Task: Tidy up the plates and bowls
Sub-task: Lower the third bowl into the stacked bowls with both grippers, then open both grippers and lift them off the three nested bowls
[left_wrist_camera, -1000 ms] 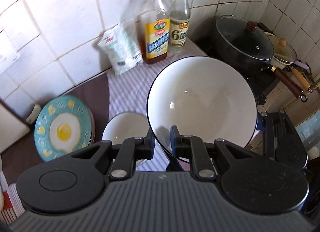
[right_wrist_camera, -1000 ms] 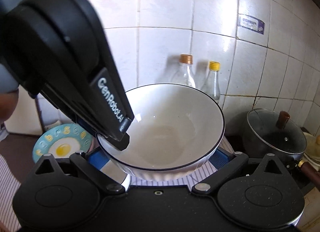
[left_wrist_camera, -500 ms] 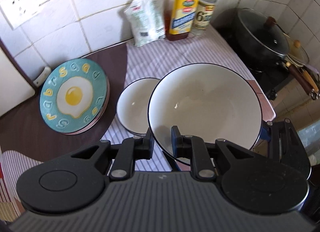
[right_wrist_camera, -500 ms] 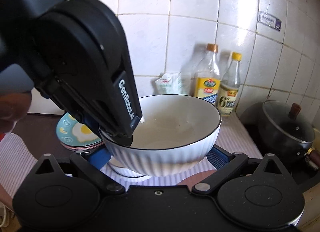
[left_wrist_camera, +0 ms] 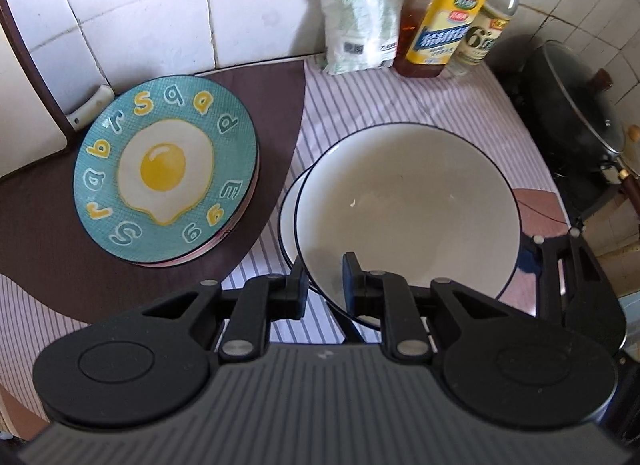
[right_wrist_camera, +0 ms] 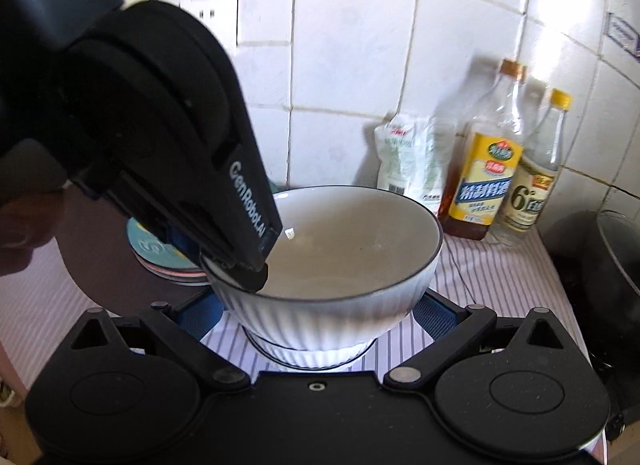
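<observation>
Your left gripper (left_wrist_camera: 323, 281) is clamped on the near rim of the large white bowl (left_wrist_camera: 408, 201), one finger inside the wall and one outside. The bowl is glossy white within, ringed by a thin dark line at the lip, and the right wrist view shows its outer wall (right_wrist_camera: 332, 321) ribbed in vertical flutes. A small bright glint sits on its inner surface.

The bowl is lined up over the smaller bowl (left_wrist_camera: 289, 209) of the same white-and-dark-rim make, which shows only as a crescent at the left in the left wrist view and as a ribbed base (right_wrist_camera: 316, 355) below in the right wrist view. You cannot tell from either view whether the two are already touching.

Your right gripper (right_wrist_camera: 320, 317) straddles the big bowl from the opposite side, its blue-padded fingers (right_wrist_camera: 434, 319) set wide on either flank of the ribbed wall; whether the pads press on it cannot be told.

Both bowls sit over the striped cloth (left_wrist_camera: 400, 105) on the counter. To the left, on the brown mat (left_wrist_camera: 48, 249), lies the teal plate (left_wrist_camera: 168, 169) painted with a fried egg and yellow letters, topping a short stack. Against the tiled wall stand a white pouch (left_wrist_camera: 360, 21) and two bottles (left_wrist_camera: 440, 29), with a lidded dark pot (left_wrist_camera: 576, 113) at the right edge.
</observation>
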`<state>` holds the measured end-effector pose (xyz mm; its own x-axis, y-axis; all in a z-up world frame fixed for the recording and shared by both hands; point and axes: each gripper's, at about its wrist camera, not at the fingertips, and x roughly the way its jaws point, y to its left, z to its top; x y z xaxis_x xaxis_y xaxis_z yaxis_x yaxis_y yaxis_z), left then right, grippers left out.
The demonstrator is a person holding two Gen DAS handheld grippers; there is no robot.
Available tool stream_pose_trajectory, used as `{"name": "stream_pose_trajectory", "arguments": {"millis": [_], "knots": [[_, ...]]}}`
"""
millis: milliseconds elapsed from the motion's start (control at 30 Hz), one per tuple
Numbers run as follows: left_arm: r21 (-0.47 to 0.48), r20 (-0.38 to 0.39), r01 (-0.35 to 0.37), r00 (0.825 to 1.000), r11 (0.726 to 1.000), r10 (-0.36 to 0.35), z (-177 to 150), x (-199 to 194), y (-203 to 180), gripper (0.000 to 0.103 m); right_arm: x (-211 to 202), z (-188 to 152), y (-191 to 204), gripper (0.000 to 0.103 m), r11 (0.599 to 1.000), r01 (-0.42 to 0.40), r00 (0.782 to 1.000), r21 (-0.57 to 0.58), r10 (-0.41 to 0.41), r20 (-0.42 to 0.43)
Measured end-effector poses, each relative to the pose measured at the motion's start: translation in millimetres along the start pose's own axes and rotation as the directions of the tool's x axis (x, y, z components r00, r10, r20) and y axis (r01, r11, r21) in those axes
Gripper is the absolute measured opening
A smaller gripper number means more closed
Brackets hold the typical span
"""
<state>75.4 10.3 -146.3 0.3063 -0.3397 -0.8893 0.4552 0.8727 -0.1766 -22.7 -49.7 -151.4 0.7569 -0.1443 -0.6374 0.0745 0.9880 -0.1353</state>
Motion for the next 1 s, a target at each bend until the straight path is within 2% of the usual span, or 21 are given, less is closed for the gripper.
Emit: {"name": "stream_pose_trajectory", "arguments": {"millis": [233, 367, 700, 833, 1000], "knots": [[-0.015, -0.045, -0.006, 0.999, 1.0, 0.005, 7, 25, 4, 0.015, 30, 3, -2, 0.102, 0.999, -0.009, 0.998, -0.048, 0.006, -0.07], [-0.011, -0.059, -0.035, 0.998, 0.999, 0.034, 9, 33, 4, 0.016, 39, 3, 1, 0.101, 0.997, -0.02, 0.994, -0.081, 0.011, -0.104], [-0.046, -0.101, -0.045, 0.994, 0.998, 0.04, 11, 47, 9, 0.018, 42, -3, 12, 0.103, 0.988, -0.002, 0.995, -0.154, -0.012, -0.095], [-0.078, -0.103, -0.047, 0.994, 0.996, 0.039, 10, 51, 12, 0.019, 38, -5, 22, 0.103, 0.982, 0.02, 0.996, -0.19, -0.037, -0.085], [-0.095, -0.089, -0.059, 0.995, 0.994, 0.051, 7, 54, 14, 0.019, 30, -5, 30, 0.103, 0.978, 0.018, 0.992, -0.21, -0.043, -0.115]]}}
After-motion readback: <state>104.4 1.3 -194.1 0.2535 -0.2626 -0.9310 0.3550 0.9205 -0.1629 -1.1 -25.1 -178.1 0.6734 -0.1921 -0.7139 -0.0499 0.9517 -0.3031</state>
